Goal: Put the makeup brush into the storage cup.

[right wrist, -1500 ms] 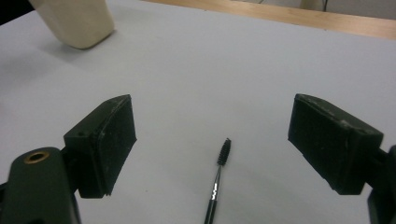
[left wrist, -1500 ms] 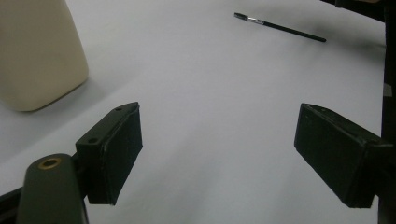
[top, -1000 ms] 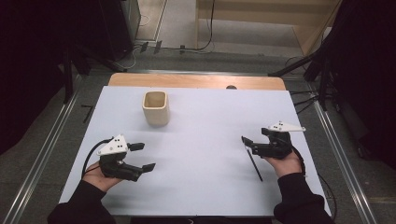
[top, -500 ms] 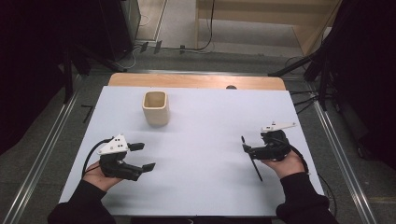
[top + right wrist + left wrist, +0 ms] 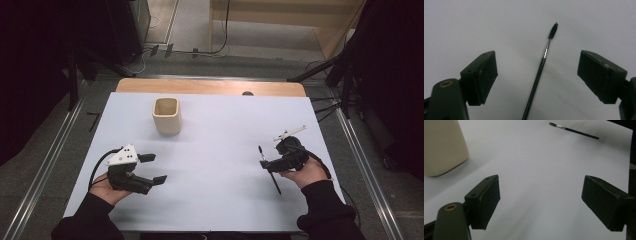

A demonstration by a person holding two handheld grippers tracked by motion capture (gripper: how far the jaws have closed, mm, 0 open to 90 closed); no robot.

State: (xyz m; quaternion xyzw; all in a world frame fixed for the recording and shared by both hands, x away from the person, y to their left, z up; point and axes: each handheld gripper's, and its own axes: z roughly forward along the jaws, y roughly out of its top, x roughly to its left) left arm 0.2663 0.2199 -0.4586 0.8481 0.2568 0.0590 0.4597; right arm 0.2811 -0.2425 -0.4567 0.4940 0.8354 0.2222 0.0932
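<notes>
Thin black brush [image 5: 537, 75] with small bristled spoolie tip and short metal collar, lying flat on white table surface [image 5: 220, 150] at about 4 o'clock, tip pointing to 11 o'clock. Cream cup [image 5: 166, 115], square with rounded corners, standing upright and open at about 11 o'clock, well apart.

A cream cup [image 5: 166, 115] is standing out against the white desk [image 5: 220, 130], whose far edge is showing bare wood; the thin brush [image 5: 537, 75] and both tongs' jaws are showing black.
</notes>
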